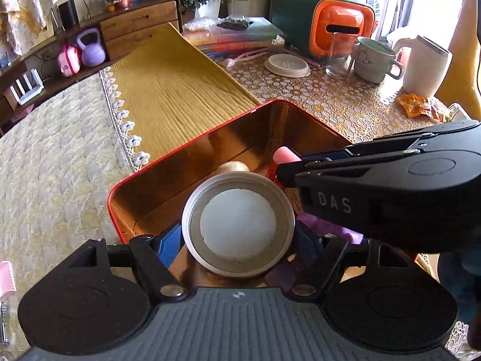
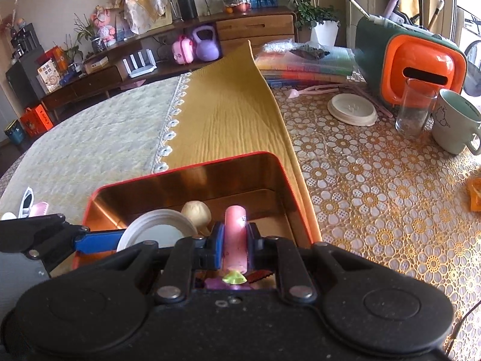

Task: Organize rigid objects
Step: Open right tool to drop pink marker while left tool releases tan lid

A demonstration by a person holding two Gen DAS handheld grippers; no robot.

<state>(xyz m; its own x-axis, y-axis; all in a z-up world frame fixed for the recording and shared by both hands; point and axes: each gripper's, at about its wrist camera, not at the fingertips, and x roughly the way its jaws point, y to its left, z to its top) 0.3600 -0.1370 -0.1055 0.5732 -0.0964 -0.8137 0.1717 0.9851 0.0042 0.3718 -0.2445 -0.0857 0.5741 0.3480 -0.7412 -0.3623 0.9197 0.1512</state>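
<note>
A red tin box [image 1: 192, 147] with a gold inside stands on the table; it also shows in the right wrist view [image 2: 180, 165]. My left gripper [image 1: 237, 240] is shut on a round white jar lid [image 1: 237, 222] and holds it over the box; the lid also shows in the right wrist view [image 2: 159, 231]. My right gripper [image 2: 236, 240] is shut on a pink tube [image 2: 236, 234] inside the box; the tube tip shows in the left wrist view [image 1: 285, 154]. A beige round object [image 2: 197, 212] lies in the box behind them.
A yellow cloth [image 2: 228, 114] and a quilted cover [image 2: 90, 138] lie left of the box. On the lace tablecloth [image 2: 375, 195] stand a glass [image 2: 413, 111], a mug [image 2: 457, 120], a white lid [image 2: 351, 109], an orange-green case [image 2: 421, 60] and a white kettle [image 1: 424, 66].
</note>
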